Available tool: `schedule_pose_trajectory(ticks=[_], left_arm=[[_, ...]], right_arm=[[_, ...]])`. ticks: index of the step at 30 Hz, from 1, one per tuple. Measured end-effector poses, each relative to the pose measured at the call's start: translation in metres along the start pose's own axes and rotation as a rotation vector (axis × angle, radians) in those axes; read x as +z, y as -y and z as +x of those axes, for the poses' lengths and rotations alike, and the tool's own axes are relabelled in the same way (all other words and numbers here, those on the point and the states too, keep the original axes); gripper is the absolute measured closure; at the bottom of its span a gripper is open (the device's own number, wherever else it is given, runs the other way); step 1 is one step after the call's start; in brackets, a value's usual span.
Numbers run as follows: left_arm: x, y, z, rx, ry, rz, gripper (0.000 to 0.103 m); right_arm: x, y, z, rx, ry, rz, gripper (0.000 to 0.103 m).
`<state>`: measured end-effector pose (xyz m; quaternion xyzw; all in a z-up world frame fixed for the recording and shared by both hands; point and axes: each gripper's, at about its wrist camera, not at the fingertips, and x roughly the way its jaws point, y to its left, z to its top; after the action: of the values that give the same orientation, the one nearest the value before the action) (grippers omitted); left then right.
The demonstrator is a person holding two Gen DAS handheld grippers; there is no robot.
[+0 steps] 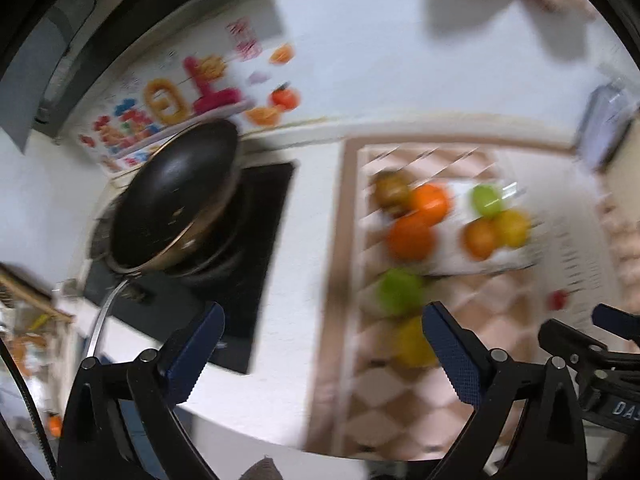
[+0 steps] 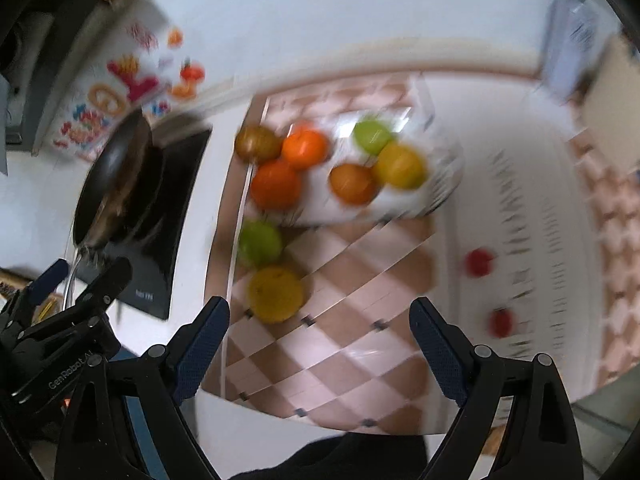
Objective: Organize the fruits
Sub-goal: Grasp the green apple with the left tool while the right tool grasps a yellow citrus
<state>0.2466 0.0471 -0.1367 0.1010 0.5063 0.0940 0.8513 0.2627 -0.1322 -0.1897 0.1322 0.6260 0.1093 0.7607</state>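
Both views are motion-blurred. A white plate on a checkered mat holds a green fruit, a yellow fruit and an orange fruit. Beside the plate lie two orange fruits, a brown fruit, a green fruit and a yellow fruit. My right gripper is open and empty above the mat near the yellow fruit. My left gripper is open and empty, over the counter edge left of the mat. The plate also shows in the left wrist view.
A black wok sits on a dark stove top left of the mat. Colourful stickers cover the wall behind it. Two small red objects lie on a white surface right of the mat.
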Motion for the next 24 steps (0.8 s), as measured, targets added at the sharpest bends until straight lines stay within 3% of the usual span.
schedule_pose_trajectory(ticks=[4, 10, 12, 14, 17, 21, 24], left_arm=[[-0.013, -0.015, 0.040, 0.094, -0.096, -0.016, 0.002], [-0.021, -0.032, 0.075, 0.130, -0.199, -0.058, 0.002], [-0.021, -0.033, 0.083, 0.130, -0.226, -0.063, 0.002], [-0.018, -0.032, 0.091, 0.117, -0.252, -0.071, 0.002], [-0.010, -0.024, 0.099, 0.049, -0.284, -0.085, 0.002], [0.003, -0.005, 0.117, -0.139, -0.367, -0.116, 0.002], [0.014, 0.016, 0.137, -0.237, -0.424, -0.123, 0.002]], right_arm=[[0.005, -0.010, 0.069, 0.043, -0.125, 0.007, 0.009], [0.007, -0.025, 0.143, 0.076, -0.247, 0.003, 0.013], [0.004, -0.027, 0.155, 0.095, -0.268, 0.004, 0.028], [0.002, -0.029, 0.153, 0.106, -0.243, -0.025, 0.037], [0.001, -0.023, 0.145, 0.034, -0.224, -0.054, 0.037], [0.000, 0.010, 0.130, 0.002, -0.198, -0.003, 0.037], [-0.001, 0.035, 0.118, -0.032, -0.178, 0.036, 0.037]])
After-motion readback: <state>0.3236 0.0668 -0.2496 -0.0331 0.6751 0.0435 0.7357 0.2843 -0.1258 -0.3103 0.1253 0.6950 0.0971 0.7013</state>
